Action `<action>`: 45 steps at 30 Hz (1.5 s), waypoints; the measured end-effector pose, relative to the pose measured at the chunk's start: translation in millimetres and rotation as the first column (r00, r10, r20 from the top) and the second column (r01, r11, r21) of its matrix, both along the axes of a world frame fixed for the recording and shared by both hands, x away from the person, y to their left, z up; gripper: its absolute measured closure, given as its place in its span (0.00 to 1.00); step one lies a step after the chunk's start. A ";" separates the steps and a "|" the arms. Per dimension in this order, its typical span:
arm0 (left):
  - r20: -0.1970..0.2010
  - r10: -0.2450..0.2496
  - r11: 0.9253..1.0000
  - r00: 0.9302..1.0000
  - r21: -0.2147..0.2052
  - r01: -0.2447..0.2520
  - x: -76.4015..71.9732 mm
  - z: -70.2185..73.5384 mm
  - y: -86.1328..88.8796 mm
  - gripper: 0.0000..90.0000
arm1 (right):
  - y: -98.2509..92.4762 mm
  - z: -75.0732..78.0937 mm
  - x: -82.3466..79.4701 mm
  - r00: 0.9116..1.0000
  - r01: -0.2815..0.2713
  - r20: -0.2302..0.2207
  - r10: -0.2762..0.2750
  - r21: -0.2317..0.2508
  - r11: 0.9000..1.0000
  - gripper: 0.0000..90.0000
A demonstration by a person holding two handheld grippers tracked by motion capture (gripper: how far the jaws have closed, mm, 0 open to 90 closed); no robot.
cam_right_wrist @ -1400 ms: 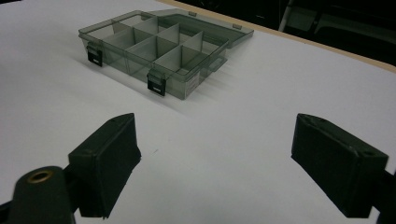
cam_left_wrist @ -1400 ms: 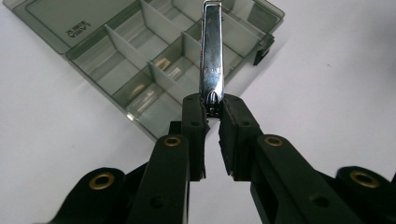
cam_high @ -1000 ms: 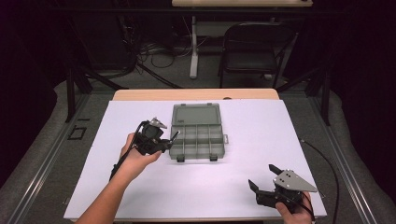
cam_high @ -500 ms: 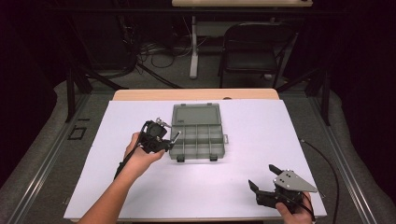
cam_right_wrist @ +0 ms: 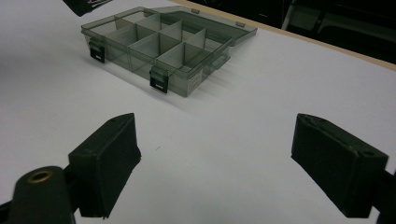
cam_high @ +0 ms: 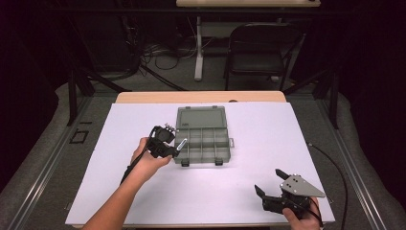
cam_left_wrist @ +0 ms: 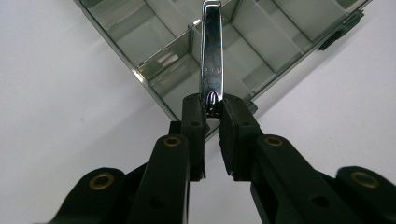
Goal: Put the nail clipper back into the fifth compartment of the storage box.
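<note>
left gripper (cam_high: 178, 146) jaws clamped on a shiny metal nail clipper (cam_left_wrist: 211, 56), gripping one end, the rest sticking out over the near-left compartments of the open compartment box (cam_high: 203, 139). box sits mid desk (cam_high: 268, 124) on the white surface, lid flat behind it, dividers visible, compartments look empty. right gripper (cam_high: 268, 184) low at the near right corner of the desk, well apart from the box, jaws wide, nothing between them.

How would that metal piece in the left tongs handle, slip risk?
The metal strip looks polished, so it is probably slippery and stiff. The left tongs pinch only its end, so it may pivot. It seems light. It hangs over the organizer box.
</note>
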State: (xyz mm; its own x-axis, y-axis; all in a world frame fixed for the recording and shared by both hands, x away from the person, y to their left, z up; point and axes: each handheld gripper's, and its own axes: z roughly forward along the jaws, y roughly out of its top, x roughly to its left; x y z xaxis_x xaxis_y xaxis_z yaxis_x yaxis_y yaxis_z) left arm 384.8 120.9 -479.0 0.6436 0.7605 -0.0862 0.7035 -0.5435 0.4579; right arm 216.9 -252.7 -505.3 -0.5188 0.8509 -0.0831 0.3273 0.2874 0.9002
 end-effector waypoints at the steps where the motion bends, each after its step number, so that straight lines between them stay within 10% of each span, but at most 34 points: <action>1: 0.000 0.000 1.000 1.000 0.000 0.000 0.0 0.0 0.0 0.89 | 0.4 -0.3 0.1 1.000 0.004 0.005 -0.004 0.003 1.000 0.16; 24: -0.038 0.029 1.000 0.999 0.004 -0.029 7.8 -11.4 -0.1 0.88 | -1.2 0.7 -0.4 1.000 0.002 -0.004 -0.002 -0.006 1.000 0.16; 45: 0.074 0.028 0.994 0.997 -0.107 -0.020 -0.2 1.2 19.6 0.46 | -4.2 -1.8 2.8 1.000 0.010 -0.018 -0.010 0.001 1.000 0.16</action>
State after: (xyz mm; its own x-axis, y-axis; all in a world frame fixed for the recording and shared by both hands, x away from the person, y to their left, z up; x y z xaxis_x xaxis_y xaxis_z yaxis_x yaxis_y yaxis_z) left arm 384.7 140.5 -477.8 0.6333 0.7647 -0.1192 0.6770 -0.4728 0.5640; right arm 219.7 -256.9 -507.1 -0.5113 0.8563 -0.0725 0.3465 0.2826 0.8945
